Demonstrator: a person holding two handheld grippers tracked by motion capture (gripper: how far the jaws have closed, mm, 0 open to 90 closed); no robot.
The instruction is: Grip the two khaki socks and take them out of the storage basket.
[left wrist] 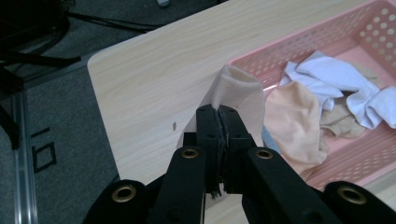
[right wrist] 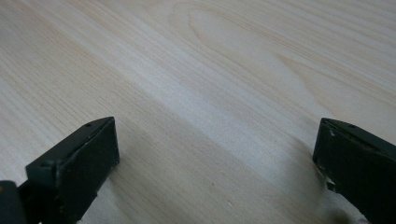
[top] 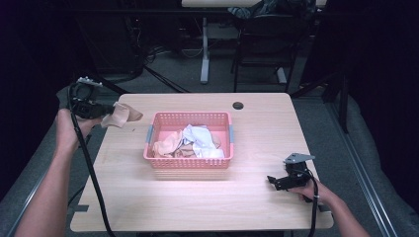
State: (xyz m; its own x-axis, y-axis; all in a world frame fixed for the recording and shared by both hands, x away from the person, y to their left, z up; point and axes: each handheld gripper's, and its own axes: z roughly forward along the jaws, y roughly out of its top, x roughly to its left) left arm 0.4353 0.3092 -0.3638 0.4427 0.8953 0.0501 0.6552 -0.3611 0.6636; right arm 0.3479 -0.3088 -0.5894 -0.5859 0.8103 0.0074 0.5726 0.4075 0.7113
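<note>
My left gripper (top: 105,109) is shut on a beige sock (top: 121,115) and holds it in the air over the table's far left corner. In the left gripper view the black jaws pinch the beige sock (left wrist: 236,91) by its ribbed cuff, at the left gripper (left wrist: 218,112). A pink plastic basket (top: 189,164) sits mid-table with several socks in it, beige and white (top: 200,140). My right gripper (top: 271,180) rests low over the table's near right part, open, with bare wood between its jaws (right wrist: 215,140).
The wooden table (top: 257,128) has a dark round cable hole (top: 238,105) near its far edge. Beyond it stand a table leg (top: 204,49) and a dark chair (top: 269,34) on grey carpet. The pink basket (left wrist: 299,51) lies right of the held sock in the left gripper view.
</note>
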